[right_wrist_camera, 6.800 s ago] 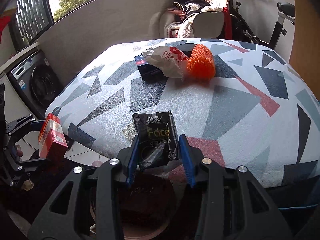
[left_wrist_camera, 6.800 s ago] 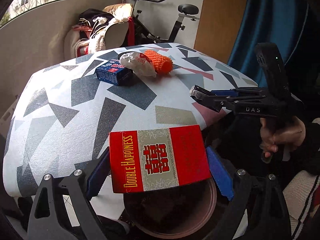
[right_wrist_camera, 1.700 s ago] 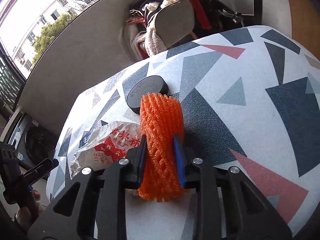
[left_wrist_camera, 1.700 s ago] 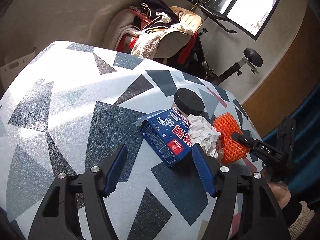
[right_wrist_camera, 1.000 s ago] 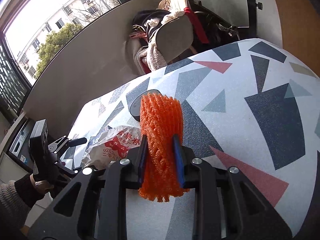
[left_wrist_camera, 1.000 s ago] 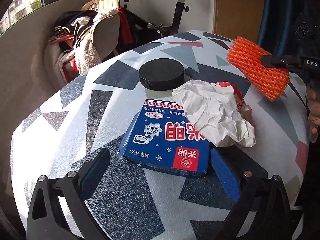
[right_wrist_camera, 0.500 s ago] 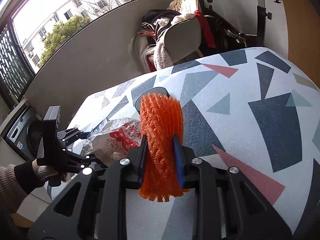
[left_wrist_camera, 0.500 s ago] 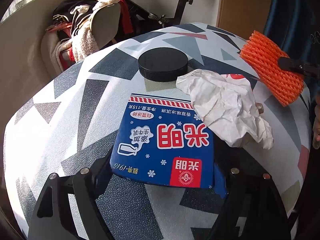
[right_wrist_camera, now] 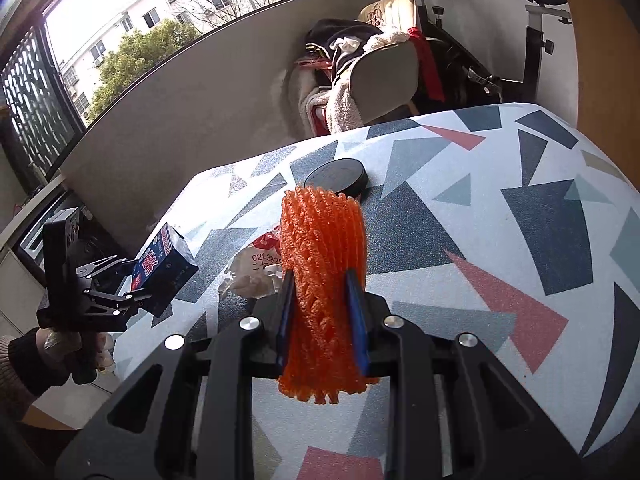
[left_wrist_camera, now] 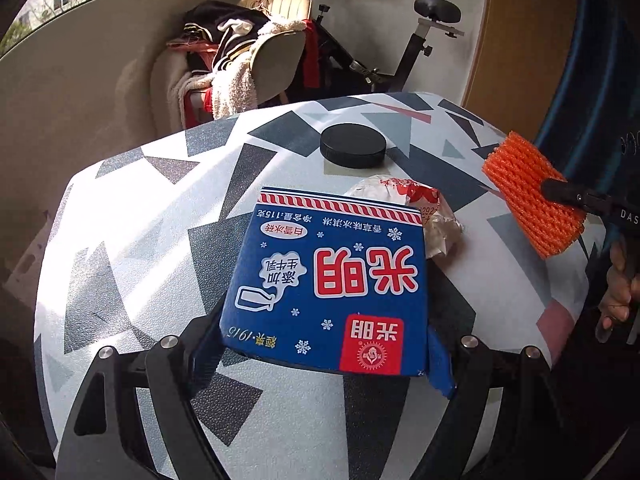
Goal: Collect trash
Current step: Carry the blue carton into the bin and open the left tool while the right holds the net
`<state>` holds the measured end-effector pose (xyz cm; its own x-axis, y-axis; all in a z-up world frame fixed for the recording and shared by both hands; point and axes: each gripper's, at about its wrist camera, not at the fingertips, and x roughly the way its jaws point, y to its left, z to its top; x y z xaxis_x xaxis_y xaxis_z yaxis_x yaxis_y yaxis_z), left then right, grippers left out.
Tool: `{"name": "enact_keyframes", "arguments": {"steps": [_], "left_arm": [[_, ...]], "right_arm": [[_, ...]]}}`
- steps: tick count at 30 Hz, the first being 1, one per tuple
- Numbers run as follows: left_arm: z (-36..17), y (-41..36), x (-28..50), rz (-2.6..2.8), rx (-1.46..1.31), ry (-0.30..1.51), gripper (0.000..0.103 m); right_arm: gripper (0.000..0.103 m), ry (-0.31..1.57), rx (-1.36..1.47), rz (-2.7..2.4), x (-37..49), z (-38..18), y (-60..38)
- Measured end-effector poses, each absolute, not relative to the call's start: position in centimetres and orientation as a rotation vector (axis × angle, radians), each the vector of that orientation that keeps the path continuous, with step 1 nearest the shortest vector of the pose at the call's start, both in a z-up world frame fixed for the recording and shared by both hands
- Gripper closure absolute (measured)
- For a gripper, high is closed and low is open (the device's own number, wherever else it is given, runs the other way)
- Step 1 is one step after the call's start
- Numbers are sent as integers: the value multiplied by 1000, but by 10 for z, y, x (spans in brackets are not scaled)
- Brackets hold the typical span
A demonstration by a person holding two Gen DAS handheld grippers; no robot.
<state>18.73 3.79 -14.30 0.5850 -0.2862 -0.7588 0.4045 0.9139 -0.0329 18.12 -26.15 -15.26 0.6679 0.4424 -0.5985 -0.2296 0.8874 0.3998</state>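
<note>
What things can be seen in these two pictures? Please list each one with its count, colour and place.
blue carton: 1, blue with red and white print, clamped in the left gripper
orange foam net: 1, orange, clamped in the right gripper
crumpled wrapper: 1, white with red print, lying on the table
black lid: 1, black, on the table behind the wrapper
table: 1, white with grey and pink triangles
chair with clothes: 1, beige, behind the table
exercise bike: 1, black, by the wall
left gripper: 1, black, blue pads
right gripper: 1, black, blue pads

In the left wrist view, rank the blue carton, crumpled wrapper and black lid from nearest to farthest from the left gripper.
1. Blue carton: clamped in the left gripper's jaws.
2. Crumpled wrapper: just beyond the carton, to its right.
3. Black lid: farthest, toward the table's far edge.
</note>
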Motion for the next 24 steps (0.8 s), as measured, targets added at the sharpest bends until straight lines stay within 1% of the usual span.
{"name": "enact_keyframes", "arguments": {"steps": [6,10,14,24], "left_arm": [[-128,27,119,-470,76,820,23],[-126,20,78,-494,84,804,23],[-131,18,43,-518,78,825,23],[-142,5,-9,-558,110,862,23]], "right_arm": [[76,752,312,398,154,-147,-256],[76,756,311,407,135,-145,-251],[76,754,307,418,118,-142,-247],[76,748,289,432,85,-137,-242]]}}
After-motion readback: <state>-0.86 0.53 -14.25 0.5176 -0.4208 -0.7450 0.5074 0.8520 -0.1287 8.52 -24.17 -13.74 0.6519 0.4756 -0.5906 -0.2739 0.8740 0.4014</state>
